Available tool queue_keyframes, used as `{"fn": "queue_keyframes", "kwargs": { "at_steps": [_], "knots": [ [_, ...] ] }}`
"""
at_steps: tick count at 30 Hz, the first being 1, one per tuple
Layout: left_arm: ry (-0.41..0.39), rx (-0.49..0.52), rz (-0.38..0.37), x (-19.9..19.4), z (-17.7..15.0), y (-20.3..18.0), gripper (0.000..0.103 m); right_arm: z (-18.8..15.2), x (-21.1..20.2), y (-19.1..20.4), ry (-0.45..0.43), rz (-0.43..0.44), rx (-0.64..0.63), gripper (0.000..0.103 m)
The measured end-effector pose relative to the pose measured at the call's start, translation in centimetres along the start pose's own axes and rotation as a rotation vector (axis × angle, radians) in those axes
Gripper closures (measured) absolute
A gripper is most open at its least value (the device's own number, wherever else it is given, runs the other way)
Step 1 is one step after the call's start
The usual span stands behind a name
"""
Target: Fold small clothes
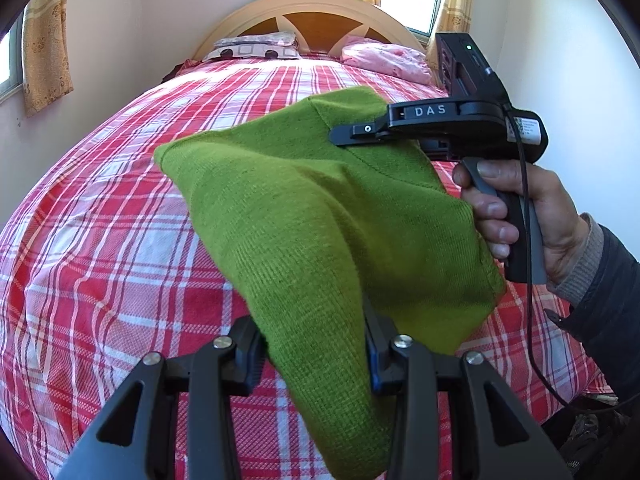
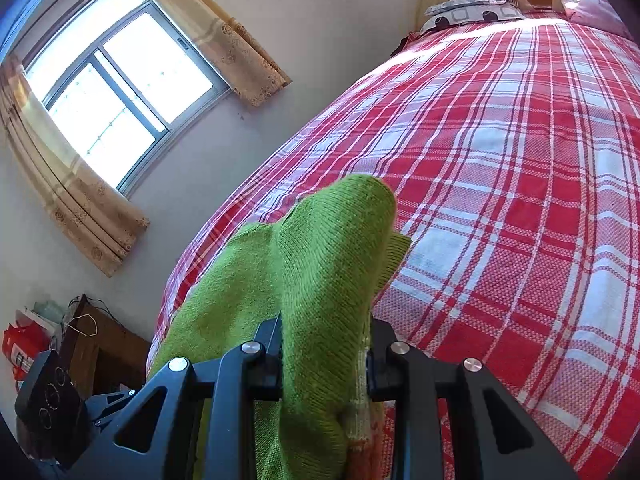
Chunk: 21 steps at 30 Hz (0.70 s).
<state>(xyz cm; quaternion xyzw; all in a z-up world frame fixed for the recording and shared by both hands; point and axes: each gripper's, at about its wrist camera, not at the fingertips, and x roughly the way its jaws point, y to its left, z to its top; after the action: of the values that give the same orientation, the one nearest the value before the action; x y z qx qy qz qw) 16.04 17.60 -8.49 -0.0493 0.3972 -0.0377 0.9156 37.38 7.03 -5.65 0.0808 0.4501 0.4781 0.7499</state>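
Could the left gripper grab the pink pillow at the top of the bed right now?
Probably not. The left gripper already has its jaws shut on the green knit garment, and the pink pillow lies far off by the headboard, across the plaid bedspread.

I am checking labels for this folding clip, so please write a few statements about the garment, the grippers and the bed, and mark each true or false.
1. The green knit garment is held up off the bed by both grippers. True.
2. The left hand-held gripper is empty. False: its fingers are closed on the green fabric.
3. The right hand-held gripper grips the same green garment. True.
4. The bedspread is plain blue. False: it is red and white plaid.
5. Two pillows lie at the headboard end. True.
6. The garment lies folded flat on the bed. False: it hangs stretched between the two grippers.
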Motion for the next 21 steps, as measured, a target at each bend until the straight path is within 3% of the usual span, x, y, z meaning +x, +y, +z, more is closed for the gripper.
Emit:
{"fn": "queue_keyframes", "kwargs": {
  "at_steps": [13,17,21],
  "knots": [
    [0.027,-0.042,0.018,0.5,-2.6,1.4,0.062,-0.5,3.6,-0.3,0.063,-0.016,0.014,0.075],
    [0.035,-0.064,0.021,1.0,-3.3,1.8,0.055,-0.8,4.6,-0.9,0.097,-0.056,0.012,0.071],
    [0.038,-0.017,0.056,0.1,-3.7,1.1,0.048,-0.9,3.8,-1.3,0.074,-0.053,0.023,0.068]
  ]
}}
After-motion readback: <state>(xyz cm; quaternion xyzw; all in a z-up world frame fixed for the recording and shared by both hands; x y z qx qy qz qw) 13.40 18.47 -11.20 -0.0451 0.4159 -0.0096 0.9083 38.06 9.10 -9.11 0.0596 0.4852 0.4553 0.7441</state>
